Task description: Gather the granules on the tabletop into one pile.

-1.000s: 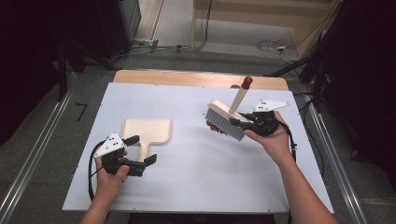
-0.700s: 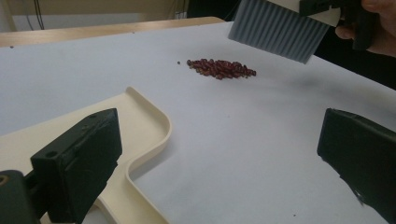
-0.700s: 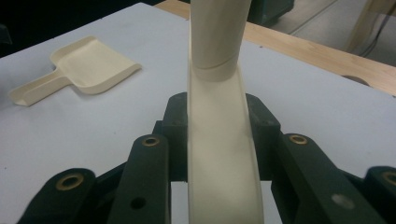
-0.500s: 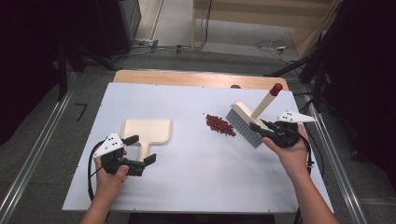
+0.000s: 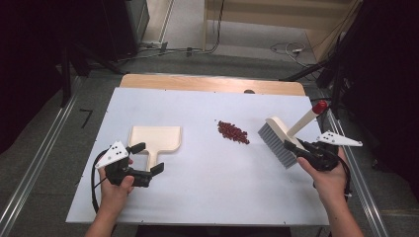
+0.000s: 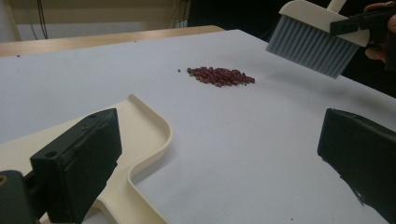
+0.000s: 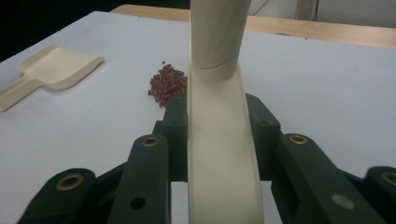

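Swung right off the small heap of dark red beans (image 5: 233, 132), the right gripper (image 5: 302, 149) pinches the cream hand brush with grey bristles (image 5: 278, 141) while the left gripper (image 5: 146, 158) waits, jaws spread, at the cream plastic dustpan (image 5: 155, 139) (sweeping not yet begun).

A person's left hand (image 5: 116, 185) rests low near the table's front edge, holding the black two-jaw left gripper (image 5: 147, 159) with jaws spread wide apart. The right hand (image 5: 328, 173), forearm extended, grips the black right gripper (image 5: 292, 148), jaws clamped tight.
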`<state>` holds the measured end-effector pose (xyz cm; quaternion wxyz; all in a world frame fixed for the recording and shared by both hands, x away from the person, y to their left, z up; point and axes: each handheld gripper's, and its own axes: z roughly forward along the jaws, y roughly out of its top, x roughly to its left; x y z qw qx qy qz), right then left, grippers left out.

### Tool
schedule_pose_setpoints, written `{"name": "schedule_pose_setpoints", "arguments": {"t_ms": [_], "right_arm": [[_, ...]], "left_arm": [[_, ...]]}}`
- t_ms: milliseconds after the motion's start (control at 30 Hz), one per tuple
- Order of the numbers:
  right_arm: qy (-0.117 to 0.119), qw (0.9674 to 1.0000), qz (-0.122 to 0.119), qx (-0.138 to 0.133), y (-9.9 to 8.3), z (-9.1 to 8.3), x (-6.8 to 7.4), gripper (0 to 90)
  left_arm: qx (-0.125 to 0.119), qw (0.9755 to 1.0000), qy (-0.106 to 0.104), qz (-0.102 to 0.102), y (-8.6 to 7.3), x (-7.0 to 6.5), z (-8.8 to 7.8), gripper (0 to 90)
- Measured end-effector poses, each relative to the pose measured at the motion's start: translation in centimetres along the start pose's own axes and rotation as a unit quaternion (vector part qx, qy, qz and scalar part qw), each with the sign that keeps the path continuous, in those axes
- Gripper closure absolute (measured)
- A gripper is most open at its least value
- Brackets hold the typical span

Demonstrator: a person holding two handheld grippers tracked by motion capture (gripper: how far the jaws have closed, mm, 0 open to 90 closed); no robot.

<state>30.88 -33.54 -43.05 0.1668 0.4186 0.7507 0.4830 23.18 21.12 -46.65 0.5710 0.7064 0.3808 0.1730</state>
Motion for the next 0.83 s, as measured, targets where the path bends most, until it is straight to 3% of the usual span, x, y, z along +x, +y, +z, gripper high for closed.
{"name": "schedule_pose_setpoints", "arguments": {"t_ms": [333,500,833], "right_arm": [[0.001,0.9998,0.020,-0.008,-2.0,-2.0,-0.8,65.6],[-0.015,0.9996,0.026,-0.002,-2.7,-1.6,-1.2,65.7],[-0.020,0.9994,0.027,0.004,-2.8,-1.2,-1.1,65.6]], "left_arm": [[-0.011,0.9999,0.006,0.003,-0.2,0.1,-0.6,0.0],[-0.014,0.9999,0.008,0.003,-0.2,0.0,-0.6,0.0],[-0.004,0.9999,0.010,0.008,-0.2,0.1,-0.4,0.0]]}}
